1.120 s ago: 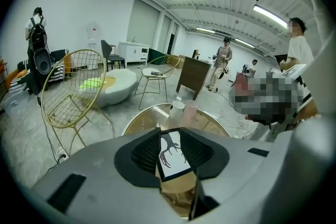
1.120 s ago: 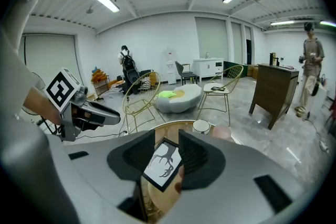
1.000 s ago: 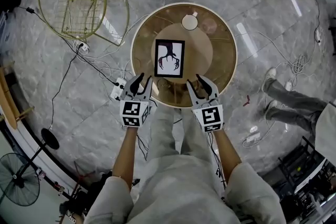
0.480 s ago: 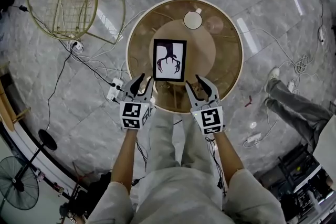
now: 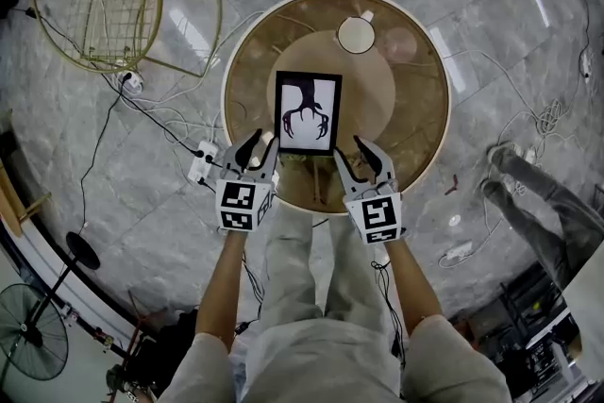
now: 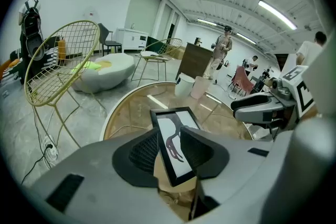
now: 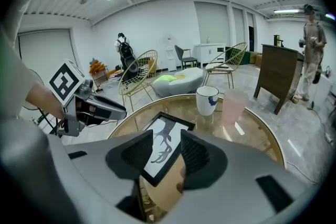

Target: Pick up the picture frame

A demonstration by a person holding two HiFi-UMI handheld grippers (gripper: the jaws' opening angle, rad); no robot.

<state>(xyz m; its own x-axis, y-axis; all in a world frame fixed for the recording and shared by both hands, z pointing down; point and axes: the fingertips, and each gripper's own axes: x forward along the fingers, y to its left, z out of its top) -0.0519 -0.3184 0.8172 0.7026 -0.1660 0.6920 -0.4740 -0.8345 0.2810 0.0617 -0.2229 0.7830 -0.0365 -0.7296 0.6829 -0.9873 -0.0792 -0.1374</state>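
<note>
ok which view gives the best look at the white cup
The right gripper view: the white cup stands side-on and unblocked on the glass table, with its blue mark showing. The head view shows the cup only from above, as a white disc. In the left gripper view it is small and far, beyond the picture frame.

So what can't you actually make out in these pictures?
- The picture frame: its back, all views; it lies face up on the glass table.
- Part of its near end: left gripper view, behind the jaws of the left gripper.
- The white cup: blue mark, right gripper view, too small.
- A person's legs: head view, body cut off by the right edge.
</note>
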